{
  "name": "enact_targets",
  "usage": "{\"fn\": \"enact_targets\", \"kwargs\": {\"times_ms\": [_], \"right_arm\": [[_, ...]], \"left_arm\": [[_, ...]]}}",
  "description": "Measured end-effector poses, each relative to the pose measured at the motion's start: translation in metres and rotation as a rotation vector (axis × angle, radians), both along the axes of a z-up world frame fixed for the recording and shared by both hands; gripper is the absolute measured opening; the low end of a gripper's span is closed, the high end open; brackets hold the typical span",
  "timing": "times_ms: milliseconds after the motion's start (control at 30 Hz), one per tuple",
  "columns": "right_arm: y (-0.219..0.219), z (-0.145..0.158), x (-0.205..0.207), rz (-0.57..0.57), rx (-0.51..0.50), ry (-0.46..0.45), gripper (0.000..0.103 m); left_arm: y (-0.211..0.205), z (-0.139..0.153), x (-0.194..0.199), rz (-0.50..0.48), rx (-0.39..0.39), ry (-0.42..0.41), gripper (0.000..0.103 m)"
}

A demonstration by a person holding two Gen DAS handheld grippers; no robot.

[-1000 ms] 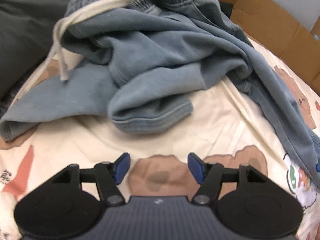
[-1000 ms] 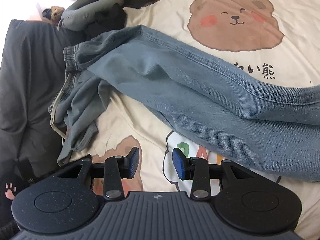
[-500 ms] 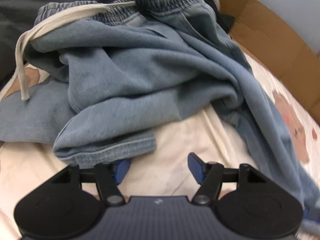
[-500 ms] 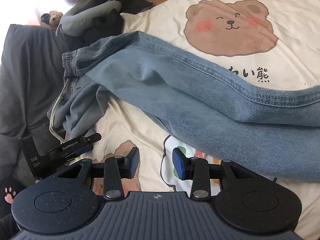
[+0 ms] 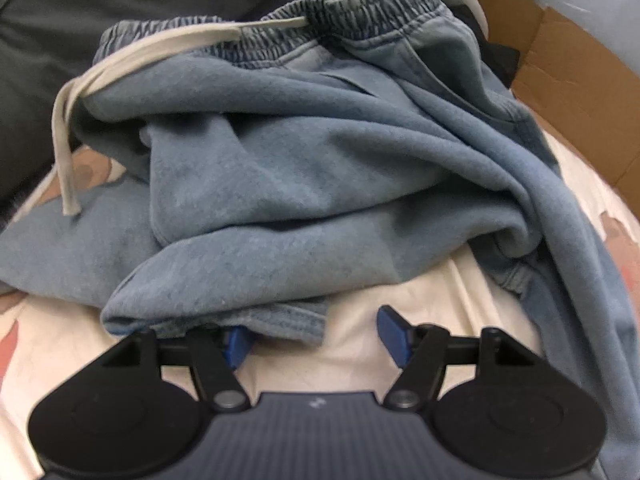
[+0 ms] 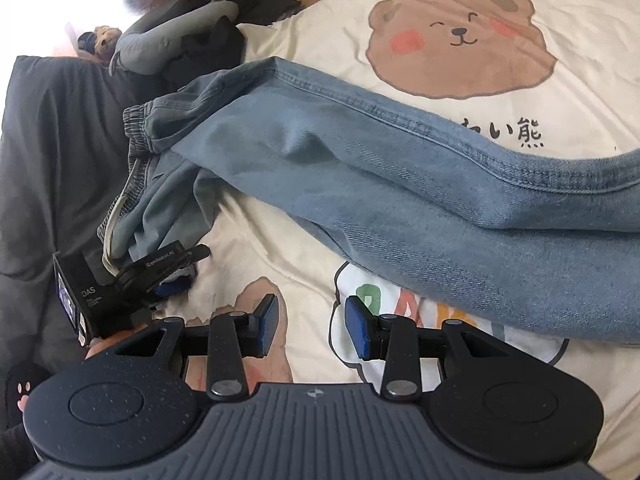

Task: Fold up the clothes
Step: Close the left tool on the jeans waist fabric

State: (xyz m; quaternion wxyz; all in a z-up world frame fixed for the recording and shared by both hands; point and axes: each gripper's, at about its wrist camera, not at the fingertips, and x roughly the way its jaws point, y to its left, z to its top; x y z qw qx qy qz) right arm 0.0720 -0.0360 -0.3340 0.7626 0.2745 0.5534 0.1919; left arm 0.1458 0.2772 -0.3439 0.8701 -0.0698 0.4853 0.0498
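Note:
Light-blue denim pants (image 5: pixel 304 168) lie crumpled on a cream bear-print sheet (image 5: pixel 360 344), with the elastic waistband (image 5: pixel 360 12) at the far side and a white drawstring (image 5: pixel 64 148) hanging to the left. My left gripper (image 5: pixel 316 336) is open at the pants' near hem (image 5: pixel 256 320). The hem drapes over its left pad, while the right pad (image 5: pixel 394 332) stands free over the sheet. In the right wrist view one pants leg (image 6: pixel 420 184) stretches away to the right. My right gripper (image 6: pixel 312 328) hovers open over the sheet, just short of that leg, with nothing between its fingers. The left gripper (image 6: pixel 160 268) shows at the pants' left end.
A dark grey blanket (image 6: pixel 52 152) borders the sheet on the left. Brown cardboard (image 5: pixel 580 92) stands behind the pants. A grey garment and a small plush toy (image 6: pixel 100 38) lie at the far corner. A bear print (image 6: pixel 456 36) marks the open sheet beyond the leg.
My left gripper has pushed forward to the pants, so the hem now lies over its left pad. It has come into the right wrist view. The right gripper stayed put.

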Motion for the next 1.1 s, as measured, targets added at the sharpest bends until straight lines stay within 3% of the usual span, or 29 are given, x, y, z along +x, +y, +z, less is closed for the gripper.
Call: {"fn": "enact_targets", "kwargs": {"times_ms": [167,233,267,333,533,1100], "right_arm": [[-0.003,-0.005,0.0,-0.025,0.015,0.014,0.044],[-0.003,-0.005,0.0,-0.024,0.016,0.014,0.044],[-0.002,-0.005,0.0,-0.023,0.016,0.013,0.044],[-0.002,-0.005,0.001,-0.021,0.017,0.01,0.044],[-0.007,-0.006,0.001,-0.07,0.077,-0.001,0.044],[0.011,0.009,0.012,-0.035,0.126,-0.072,0.044]], "left_arm": [[0.003,0.0,0.006,0.094,-0.008,-0.02,0.063],[0.007,0.001,0.005,0.113,0.01,-0.018,0.042],[0.01,0.002,0.003,0.11,0.006,-0.019,0.036],[0.017,0.007,0.0,0.085,-0.026,-0.023,0.012],[0.014,0.041,-0.001,-0.041,0.017,-0.036,0.007],[0.015,0.162,-0.012,-0.188,-0.047,-0.121,0.003]]}}
